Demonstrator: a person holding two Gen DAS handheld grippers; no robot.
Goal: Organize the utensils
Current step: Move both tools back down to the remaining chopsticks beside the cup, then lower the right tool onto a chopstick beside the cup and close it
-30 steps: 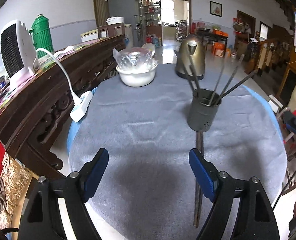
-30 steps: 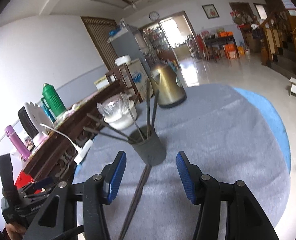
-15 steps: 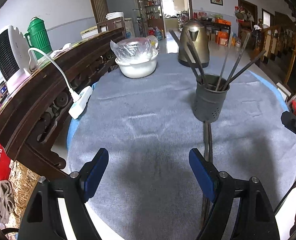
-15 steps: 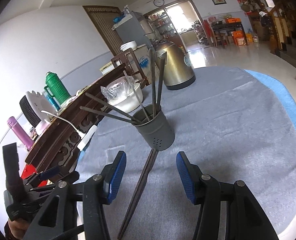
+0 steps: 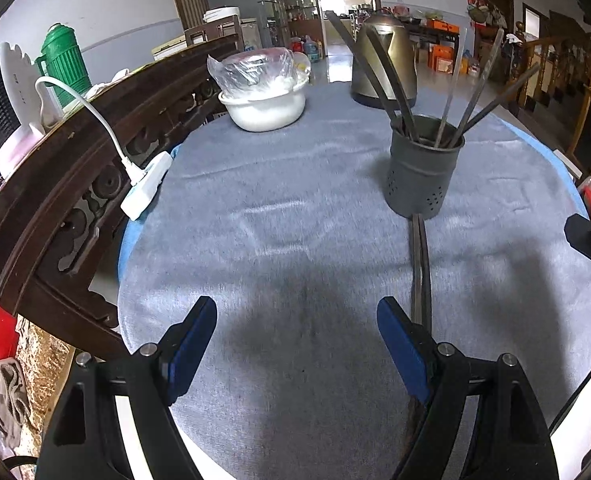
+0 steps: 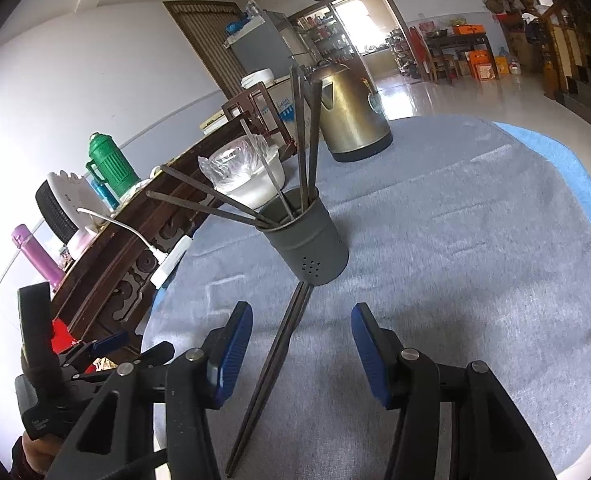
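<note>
Here 2 chopsticks (image 6: 281,344) lie side by side, touching, flat on the grey cloth (image 6: 475,240) of the table, their far tips against the foot of the holder (image 6: 311,248), where several other sticks already stand splayed. Their long axis runs from the holder back toward the near table edge; in the right wrist view the pair passes between the fingers of the right gripper (image 6: 298,354), closer to the left finger. That gripper's jaws are closing, but the pads do not yet press on the sticks, so nothing is held. The left gripper (image 5: 295,344) hovers wide open over bare cloth with nothing between its fingers; the chopsticks (image 5: 420,264) run just beside its right finger. The sticks look thin, stiff, smooth and light, so they will likely roll or scissor apart if pinched unevenly. A sound hold would probably be across both together, near the middle or a little toward the thicker near ends, squeezing them as 1 bundle. Lying flat on soft cloth, they leave little room beneath, so the fingertips must likely press into the fabric.
</note>
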